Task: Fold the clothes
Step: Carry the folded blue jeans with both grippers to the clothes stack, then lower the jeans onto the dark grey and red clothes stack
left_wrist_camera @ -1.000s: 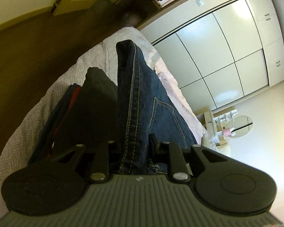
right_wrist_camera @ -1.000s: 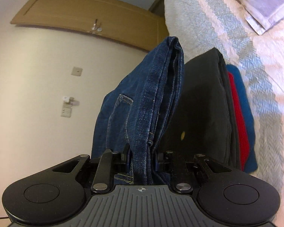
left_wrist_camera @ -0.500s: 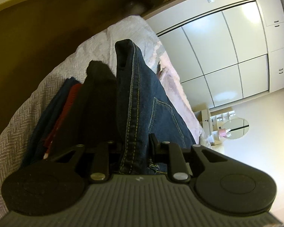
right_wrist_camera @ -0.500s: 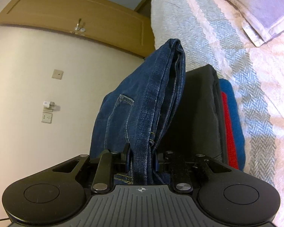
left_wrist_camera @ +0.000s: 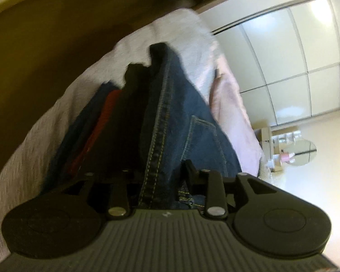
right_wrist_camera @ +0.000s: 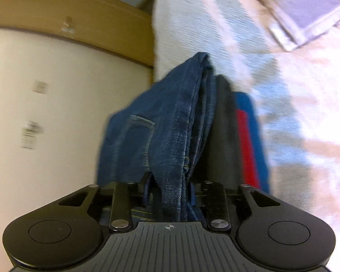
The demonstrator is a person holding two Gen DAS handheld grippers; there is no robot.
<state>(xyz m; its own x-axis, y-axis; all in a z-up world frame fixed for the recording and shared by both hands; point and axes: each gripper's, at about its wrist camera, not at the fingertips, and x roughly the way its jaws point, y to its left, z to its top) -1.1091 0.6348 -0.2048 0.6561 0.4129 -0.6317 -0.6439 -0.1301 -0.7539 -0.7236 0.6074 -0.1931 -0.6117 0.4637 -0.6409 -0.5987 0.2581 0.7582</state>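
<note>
Left wrist view. Folded blue jeans (left_wrist_camera: 170, 122) at centre frame, running up from between jaws of left gripper (left_wrist_camera: 163, 176); jaws opening, denim between them, right pad clear of cloth. Left of jeans: black garment (left_wrist_camera: 129, 122), red garment (left_wrist_camera: 97, 127), dark blue garment (left_wrist_camera: 79, 127), stacked edge-on upon white bedspread (left_wrist_camera: 40, 131). Right half: white sliding wardrobe doors (left_wrist_camera: 290, 52); lower right, round mirror (left_wrist_camera: 303, 153) with small blurred items. Upper left: brown floor (left_wrist_camera: 34, 40). No legible writing.

Right wrist view. Same jeans (right_wrist_camera: 170, 131) at centre between opening jaws of right gripper (right_wrist_camera: 170, 192). Right of jeans: black garment (right_wrist_camera: 222, 136), red (right_wrist_camera: 244, 145), blue (right_wrist_camera: 256, 140), on bedspread (right_wrist_camera: 215, 22). Upper right: pillow (right_wrist_camera: 306, 4). Left: cream wall with blurred wall plates (right_wrist_camera: 31, 133); wooden door (right_wrist_camera: 56, 18) upper left.
</note>
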